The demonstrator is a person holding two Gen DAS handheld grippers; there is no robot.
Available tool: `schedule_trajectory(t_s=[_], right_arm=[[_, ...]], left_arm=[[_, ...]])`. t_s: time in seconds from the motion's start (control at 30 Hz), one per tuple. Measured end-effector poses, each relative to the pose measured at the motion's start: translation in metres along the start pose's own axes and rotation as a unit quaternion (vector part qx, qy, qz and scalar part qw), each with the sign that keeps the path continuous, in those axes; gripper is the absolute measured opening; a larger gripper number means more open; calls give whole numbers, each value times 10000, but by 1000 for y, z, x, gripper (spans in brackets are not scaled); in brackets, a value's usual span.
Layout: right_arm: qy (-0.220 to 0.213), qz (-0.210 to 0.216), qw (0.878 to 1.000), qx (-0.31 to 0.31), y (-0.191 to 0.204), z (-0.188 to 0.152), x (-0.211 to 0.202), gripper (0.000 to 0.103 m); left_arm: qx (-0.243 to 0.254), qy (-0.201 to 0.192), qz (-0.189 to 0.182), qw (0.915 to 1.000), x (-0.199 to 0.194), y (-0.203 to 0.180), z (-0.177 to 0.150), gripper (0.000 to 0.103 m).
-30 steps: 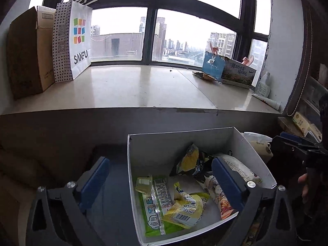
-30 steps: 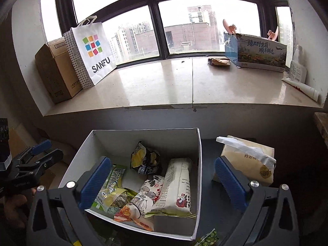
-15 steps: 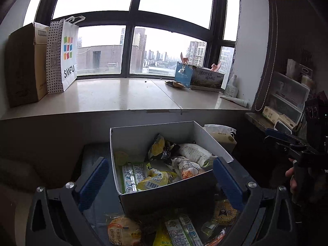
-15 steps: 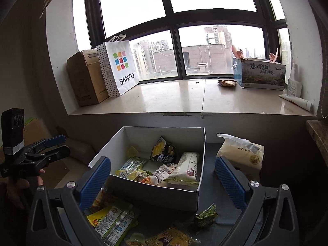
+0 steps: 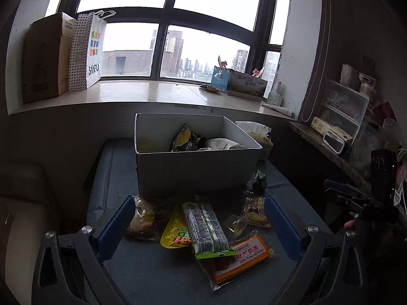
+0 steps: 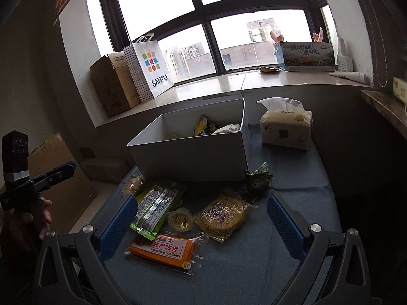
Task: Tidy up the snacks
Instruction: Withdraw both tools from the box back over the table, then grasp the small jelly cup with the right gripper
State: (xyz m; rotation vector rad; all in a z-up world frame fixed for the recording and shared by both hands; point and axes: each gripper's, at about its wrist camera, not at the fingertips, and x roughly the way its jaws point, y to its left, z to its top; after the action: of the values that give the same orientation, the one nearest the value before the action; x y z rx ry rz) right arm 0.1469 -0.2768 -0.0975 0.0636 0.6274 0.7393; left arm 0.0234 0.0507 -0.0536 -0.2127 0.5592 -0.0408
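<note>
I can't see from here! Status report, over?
Left gripper and right gripper open, empty. White cardboard box part-filled; orange cake packet and green wafer packet lie loose before it. Nothing blocking.

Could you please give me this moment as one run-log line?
left hand-held gripper: open, empty | right hand-held gripper: open, empty | white box: partly filled | loose snacks: on table, in front of box
</note>
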Motion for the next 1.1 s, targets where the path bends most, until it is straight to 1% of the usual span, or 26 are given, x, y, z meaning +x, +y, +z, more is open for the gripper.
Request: schedule_trajectory(t_s=[0.13, 0.23, 0.37, 0.53, 0.73, 0.8, 0.83, 0.9, 0.93, 0.97, 1.1], right_arm=[[292, -56, 9992, -274, 9, -19, 12, 103], [499, -56, 9974, -509, 18, -25, 29, 103], [751, -23, 9931, -900, 36, -32, 61, 103], [1103, 166, 9881, -1062, 53, -33, 105, 103], [1282, -6, 9841, -1226, 60, -34, 143, 103], [1400, 93, 9828, -1199, 60, -35, 152, 103], [1469, 92, 9815, -1228, 61, -37, 156, 100], [1570, 37, 9780, -1375, 64, -43, 163, 65], [1626, -56, 9766, -1407, 63, -45, 166, 51], [1652, -95, 9763, -1392, 62, -47, 167, 51], [1588, -6, 9790, -1278, 56, -46, 159, 51]], left_arm=[[-174, 121, 64, 9998, 0, 3, -12, 103], [-173, 169, 7, 9997, 3, 1, -15, 103], [-92, 242, 91, 9996, 7, -1, -16, 103], [-14, 283, 118, 9995, 6, -1, -20, 103], [14, 351, 248, 9991, 6, 5, -26, 103], [-3, 388, 280, 9989, 7, 7, -28, 103], [-8, 398, 288, 9988, 8, 8, -29, 103], [-16, 427, 302, 9986, 9, 8, -30, 103], [-19, 433, 306, 9986, 10, 8, -30, 103], [-20, 437, 307, 9986, 10, 8, -31, 103], [10, 497, 325, 9982, 15, 7, -32, 103]])
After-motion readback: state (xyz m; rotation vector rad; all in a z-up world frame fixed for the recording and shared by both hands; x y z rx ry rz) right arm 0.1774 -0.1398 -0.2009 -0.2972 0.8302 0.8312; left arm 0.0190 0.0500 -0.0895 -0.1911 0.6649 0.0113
